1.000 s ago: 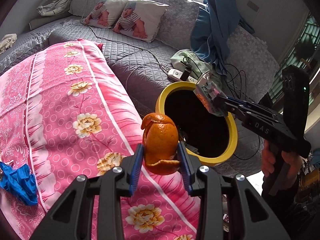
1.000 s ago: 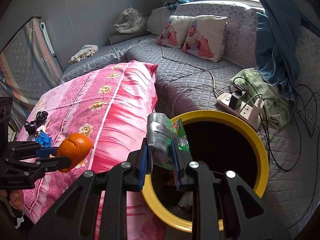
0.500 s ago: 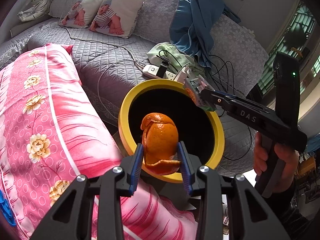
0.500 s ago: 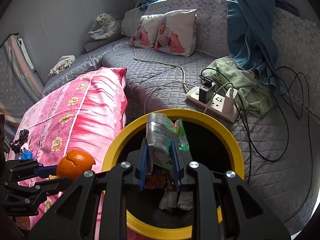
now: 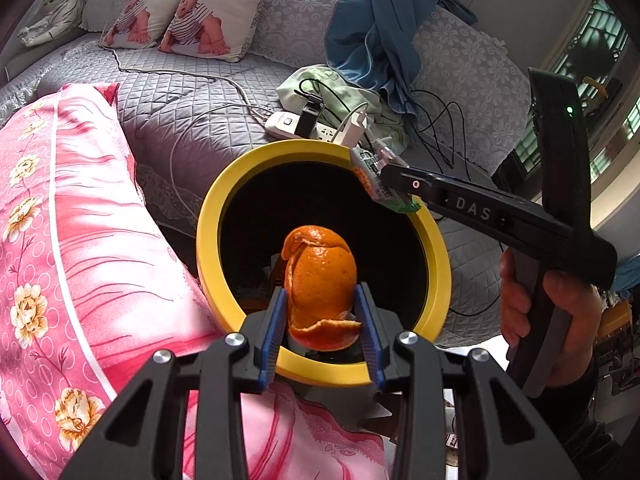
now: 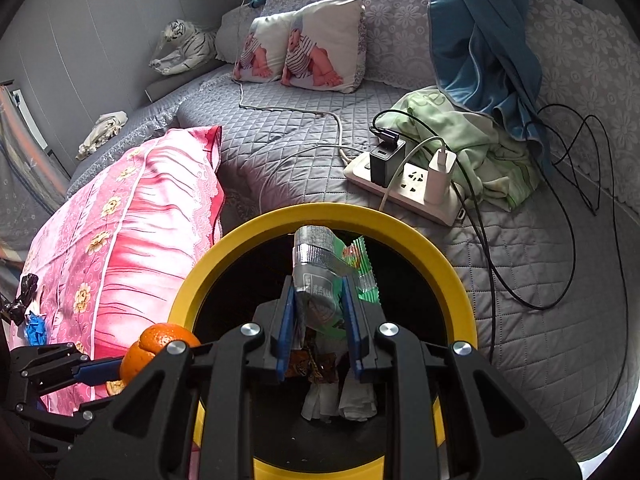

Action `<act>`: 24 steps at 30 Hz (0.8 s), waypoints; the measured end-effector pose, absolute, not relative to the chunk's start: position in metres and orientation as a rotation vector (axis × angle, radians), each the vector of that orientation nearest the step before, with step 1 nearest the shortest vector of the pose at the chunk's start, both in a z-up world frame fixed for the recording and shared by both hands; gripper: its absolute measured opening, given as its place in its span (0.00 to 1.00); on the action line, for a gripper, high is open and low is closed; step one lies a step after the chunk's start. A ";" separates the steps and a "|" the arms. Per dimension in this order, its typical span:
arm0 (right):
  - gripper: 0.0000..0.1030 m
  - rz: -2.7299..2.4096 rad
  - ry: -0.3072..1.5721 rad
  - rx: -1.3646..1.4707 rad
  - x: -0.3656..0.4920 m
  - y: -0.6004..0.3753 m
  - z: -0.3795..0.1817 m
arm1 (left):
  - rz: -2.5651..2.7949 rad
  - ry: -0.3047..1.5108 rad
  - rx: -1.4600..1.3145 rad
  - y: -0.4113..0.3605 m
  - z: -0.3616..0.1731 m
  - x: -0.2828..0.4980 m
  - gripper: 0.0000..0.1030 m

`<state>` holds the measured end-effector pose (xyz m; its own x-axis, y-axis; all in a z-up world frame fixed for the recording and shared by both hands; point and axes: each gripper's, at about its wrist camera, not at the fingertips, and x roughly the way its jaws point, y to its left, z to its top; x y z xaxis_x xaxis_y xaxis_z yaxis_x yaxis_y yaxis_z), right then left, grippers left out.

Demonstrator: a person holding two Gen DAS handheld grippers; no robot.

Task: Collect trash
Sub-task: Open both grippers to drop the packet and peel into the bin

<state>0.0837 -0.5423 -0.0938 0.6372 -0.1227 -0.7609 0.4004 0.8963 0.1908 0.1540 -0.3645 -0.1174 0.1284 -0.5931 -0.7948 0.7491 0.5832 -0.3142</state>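
Beside the quilted bed [image 6: 280, 152], we centre both tools over the yellow bin [image 5: 208, 216] before releasing: left tool [image 5: 322, 320] grips orange peel [image 5: 320, 276], right tool [image 6: 318, 316] grips crumpled wrappers [image 6: 316, 272].

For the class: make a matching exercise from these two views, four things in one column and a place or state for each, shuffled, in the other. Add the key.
Things:
1. orange peel
2. wrapper
3. bin
4. power strip

Places or states:
A. lying on the grey quilt
B. clamped in the right gripper
C. yellow-rimmed, trash already inside
D. clamped in the left gripper

Pairs: 1-D, 2-B, 3-C, 4-A
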 end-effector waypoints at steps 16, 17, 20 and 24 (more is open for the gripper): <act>0.29 -0.329 0.857 0.406 0.089 -0.556 -0.107 | -0.993 1.070 0.155 -0.370 -0.127 0.156 0.40; 0.30 -0.333 0.857 0.409 0.088 -0.557 -0.107 | -0.996 1.068 0.141 -0.369 -0.126 0.156 0.46; 0.32 -0.337 0.852 0.415 0.087 -0.560 -0.106 | -0.990 1.044 0.135 -0.366 -0.121 0.155 0.51; 0.32 -0.342 0.845 0.414 0.084 -0.560 -0.103 | -0.981 1.039 0.114 -0.357 -0.118 0.158 0.51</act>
